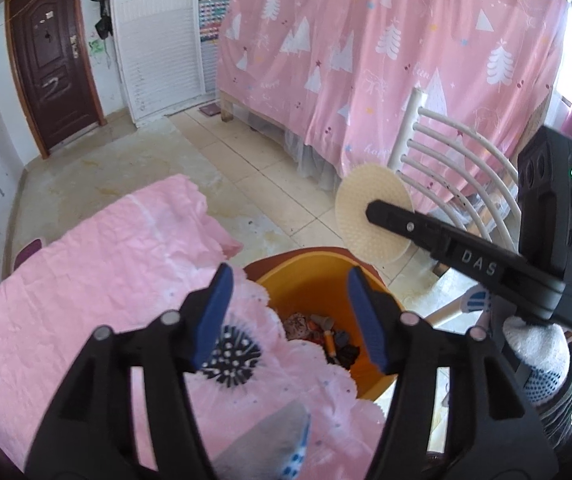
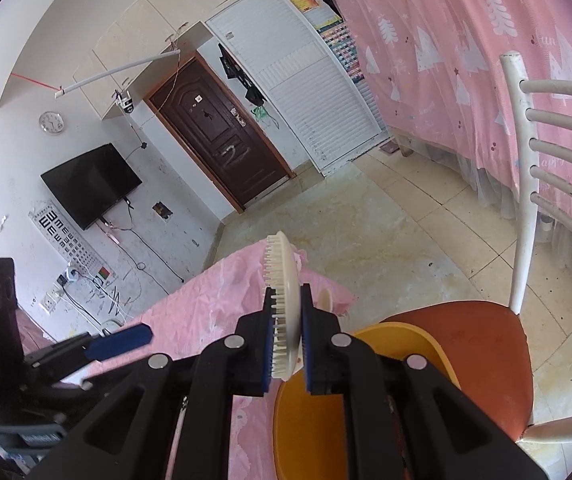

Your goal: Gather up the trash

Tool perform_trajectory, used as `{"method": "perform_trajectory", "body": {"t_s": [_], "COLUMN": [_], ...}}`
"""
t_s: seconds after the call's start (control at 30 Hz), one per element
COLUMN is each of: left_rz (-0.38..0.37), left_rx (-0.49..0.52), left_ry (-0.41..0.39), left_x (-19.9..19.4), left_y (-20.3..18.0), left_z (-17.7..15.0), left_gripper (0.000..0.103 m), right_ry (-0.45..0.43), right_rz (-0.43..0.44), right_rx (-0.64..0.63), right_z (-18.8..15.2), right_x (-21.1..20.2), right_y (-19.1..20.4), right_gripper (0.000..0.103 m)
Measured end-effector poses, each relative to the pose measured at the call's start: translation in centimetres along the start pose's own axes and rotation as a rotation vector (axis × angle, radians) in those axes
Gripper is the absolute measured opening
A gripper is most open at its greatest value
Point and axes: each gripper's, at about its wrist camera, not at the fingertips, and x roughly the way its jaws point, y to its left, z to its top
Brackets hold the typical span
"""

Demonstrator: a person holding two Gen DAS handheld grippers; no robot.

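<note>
Our right gripper (image 2: 289, 340) pinches a light, stiff, cream bristled disc (image 2: 284, 304) by its rim; our left gripper (image 1: 288, 316) gapes empty over the orange bin (image 1: 310, 276).

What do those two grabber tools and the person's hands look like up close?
Each tool is a black plastic clamp with two fingers, blue ribbed pads and round silver pins at the joints: the left gripper and the right gripper. The right one bears white letters DAS and a black box with a green light. The person's hand wears a white knit glove with blue dots.
</note>
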Motion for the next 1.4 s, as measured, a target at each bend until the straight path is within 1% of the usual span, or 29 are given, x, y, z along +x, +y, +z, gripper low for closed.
{"method": "perform_trajectory", "body": {"t_s": [0.23,0.3,0.37,0.47,0.5,0.57,0.63,0.7,0.87,1.03,1.2,1.3,1.4], "left_rz": [0.028,0.037,0.043,0.072,0.082,0.103,0.130,0.150,0.191,0.235,0.299,0.346,0.386], "left_rx": [-0.059,-0.081,-0.106,-0.138,-0.148,-0.162,-0.176,-0.190,-0.237,-0.266,-0.299,-0.322,-0.342], "left_ry": [-0.061,-0.073,-0.091,-0.119,-0.128,-0.142,-0.160,-0.175,-0.216,-0.253,-0.293,-0.313,-0.333], "left_x": [-2.9,-3.7,-4.5,-5.8,-6.2,-7.0,-7.8,-8.6,-11.2,-13.5,-16.0,-17.4,-18.8], "left_y": [2.3,3.1,4.1,5.6,6.1,6.9,7.8,8.5,11.0,12.9,14.9,16.1,17.1], "left_z": [-0.8,-1.1,-1.5,-2.4,-2.7,-3.4,-4.1,-4.7,-6.4,-8.0,-9.9,-11.1,-12.2], "left_gripper": [0.080,0.090,0.091,0.094,0.095,0.095,0.095,0.095,0.095,0.095,0.095,0.095,0.095], "right_ry": [0.060,0.073,0.086,0.099,0.099,0.088,0.051,0.015,-0.019,-0.031,-0.058,-0.071,-0.069], "right_rz": [-0.066,-0.080,-0.113,-0.147,-0.156,-0.168,-0.172,-0.175,-0.149,-0.087,-0.027,-0.005,0.011], "right_rx": [-0.011,-0.010,-0.010,-0.014,-0.021,-0.033,-0.056,-0.089,-0.163,-0.241,-0.321,-0.358,-0.395], "right_z": [-1.4,-2.1,-2.6,-3.1,-3.2,-3.3,-3.2,-3.1,-3.3,-4.2,-5.3,-5.9,-6.5], "right_x": [2.2,2.6,3.2,3.8,3.8,3.6,2.9,2.2,1.6,2.0,2.6,2.9,3.4], "right_y": [0.7,0.7,0.7,0.8,1.0,1.8,3.2,5.0,9.2,14.1,19.1,21.3,23.6], "right_gripper": [0.004,0.004,0.004,0.005,0.009,0.025,0.062,0.069,0.075,0.083,0.088,0.091,0.091]}}
